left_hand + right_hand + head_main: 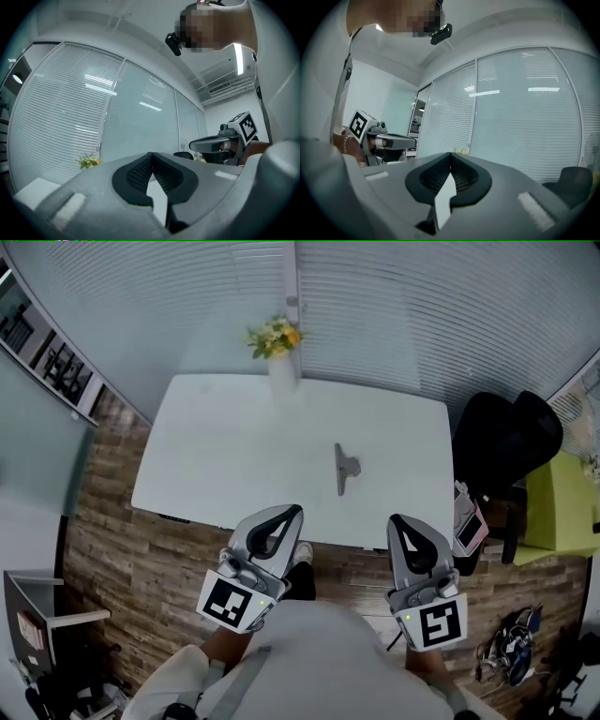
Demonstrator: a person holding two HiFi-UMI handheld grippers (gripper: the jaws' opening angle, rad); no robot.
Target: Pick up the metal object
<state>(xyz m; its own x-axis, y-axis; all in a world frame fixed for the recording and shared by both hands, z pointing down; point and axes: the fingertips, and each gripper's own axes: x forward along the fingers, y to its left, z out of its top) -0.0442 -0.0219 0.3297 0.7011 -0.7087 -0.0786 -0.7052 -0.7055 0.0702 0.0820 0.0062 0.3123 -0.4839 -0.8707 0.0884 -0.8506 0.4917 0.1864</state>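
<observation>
Head view looks steeply down on a white table (234,456) standing on a wood floor (122,559), with slatted blinds (394,315) behind it. The metal object (345,468) lies flat on the tabletop, a little right of the middle, its long side running away from the person. Nothing touches it. At the far edge stands a white vase (282,371) of yellow flowers (274,337), well apart from the metal object. A black chair (506,442) sits off the table's right end.

Both tongs are held out level at the near edge of the table, side by side and apart from each other. The left gripper (286,514) has its tip just over the near edge, and the right gripper (401,523) sits about level with it. The metal object lies farther out on the table, roughly between the lines of the two, and neither one reaches it.

In the left gripper view its jaws stand pressed together at the tips with nothing caught between them. The right gripper view shows the same: tips closed on each other and empty. Each of those views catches the other tong off to the side, with its marker cube at the back.
</observation>
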